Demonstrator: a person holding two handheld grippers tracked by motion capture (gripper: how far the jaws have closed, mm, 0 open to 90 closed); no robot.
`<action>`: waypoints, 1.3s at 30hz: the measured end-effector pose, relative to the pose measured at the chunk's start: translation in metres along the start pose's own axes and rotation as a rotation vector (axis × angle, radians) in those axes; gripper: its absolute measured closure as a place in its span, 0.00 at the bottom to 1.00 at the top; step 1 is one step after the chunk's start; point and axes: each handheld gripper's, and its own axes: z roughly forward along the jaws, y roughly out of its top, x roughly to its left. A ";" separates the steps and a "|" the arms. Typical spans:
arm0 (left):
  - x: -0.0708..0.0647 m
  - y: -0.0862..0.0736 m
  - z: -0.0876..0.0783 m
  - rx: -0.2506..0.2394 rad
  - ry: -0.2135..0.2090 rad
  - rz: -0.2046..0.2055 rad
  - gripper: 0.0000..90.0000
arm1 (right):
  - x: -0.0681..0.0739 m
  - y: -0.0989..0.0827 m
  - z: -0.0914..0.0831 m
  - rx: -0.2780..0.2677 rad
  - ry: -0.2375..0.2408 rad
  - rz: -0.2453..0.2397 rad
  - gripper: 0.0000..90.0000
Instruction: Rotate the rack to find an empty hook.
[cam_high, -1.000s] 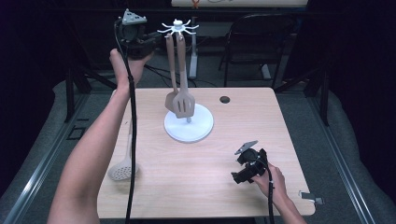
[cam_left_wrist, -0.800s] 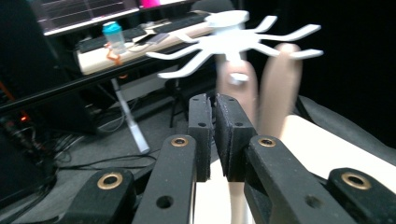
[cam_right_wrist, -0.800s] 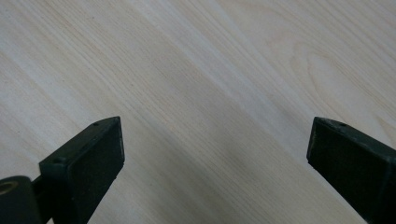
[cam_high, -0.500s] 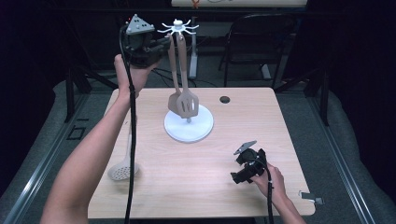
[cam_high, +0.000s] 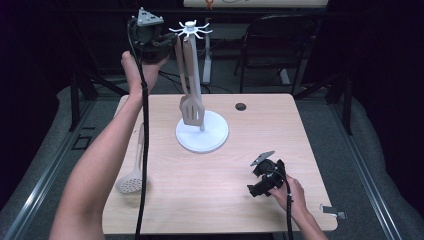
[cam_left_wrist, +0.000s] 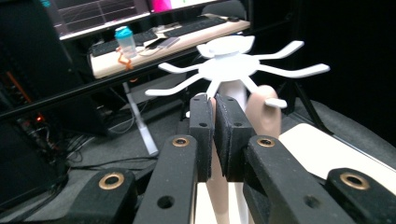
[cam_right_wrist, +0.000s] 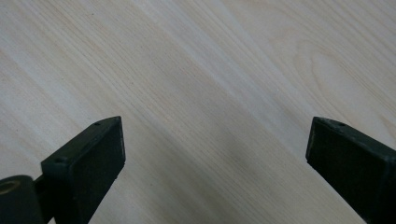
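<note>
A white utensil stand with a ring of hooks on top stands mid-table. Two beige handles hang side by side under the hooks, and a slotted spatula head shows at their lower end. My left gripper is raised to the hook ring and shut on the left handle. In the left gripper view the pads pinch that thin handle just below the hooks, with the other handle to the right. My right gripper rests low over the table's front right, open, with bare wood between its jaws.
A beige skimmer lies near the table's left edge, beside my left forearm. A small dark hole sits at the back of the tabletop. A black chair and a desk with keyboards and a bottle stand beyond the table.
My left gripper has shifted slightly right, closer to the hook ring, still holding the handle. The right gripper has stayed put.
</note>
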 end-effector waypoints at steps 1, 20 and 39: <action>0.002 0.000 0.002 0.001 0.007 -0.005 0.95 | 0.000 0.000 0.000 0.000 0.000 0.000 0.05; -0.011 -0.010 -0.011 0.026 -0.070 0.030 0.95 | 0.000 0.001 -0.001 0.011 -0.015 -0.011 0.05; -0.016 0.002 -0.003 0.030 -0.020 0.055 0.95 | 0.002 0.000 0.000 0.001 -0.012 -0.001 0.05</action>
